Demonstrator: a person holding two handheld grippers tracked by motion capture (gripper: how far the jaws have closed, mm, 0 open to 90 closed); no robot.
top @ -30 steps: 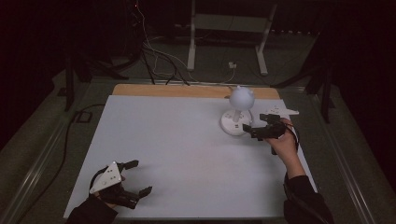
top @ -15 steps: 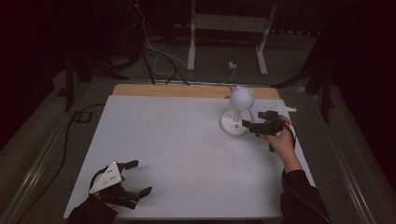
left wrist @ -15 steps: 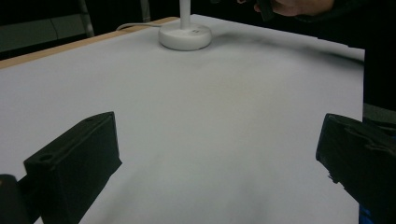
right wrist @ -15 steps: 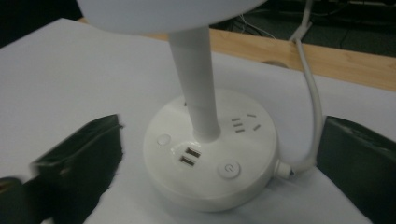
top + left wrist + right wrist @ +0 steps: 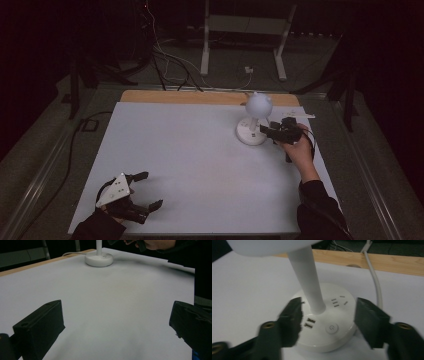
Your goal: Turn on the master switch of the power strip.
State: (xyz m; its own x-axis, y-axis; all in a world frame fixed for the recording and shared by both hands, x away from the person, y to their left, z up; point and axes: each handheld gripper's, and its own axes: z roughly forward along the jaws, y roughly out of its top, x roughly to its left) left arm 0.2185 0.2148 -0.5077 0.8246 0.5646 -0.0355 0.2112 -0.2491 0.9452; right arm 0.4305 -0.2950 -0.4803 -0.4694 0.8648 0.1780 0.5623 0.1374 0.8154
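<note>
While my right gripper [image 5: 327,320] hovers over the round base of the white desk lamp [image 5: 252,131], its jaws are spread to either side of the base, near the power button [image 5: 332,328] and USB ports [image 5: 308,323]. I see the lamp at the white table's [image 5: 175,150] far right. My left gripper [image 5: 145,190] rests near left, jaws wide apart, holding nothing.

The room is dimly lit, and the surroundings are lost in near-black. The white table [image 5: 190,150] is evenly lit without glare. Soft shadow is cast beneath the right gripper [image 5: 327,315], whose jaws are blurred; the left gripper [image 5: 117,322] is rendered softly.
</note>
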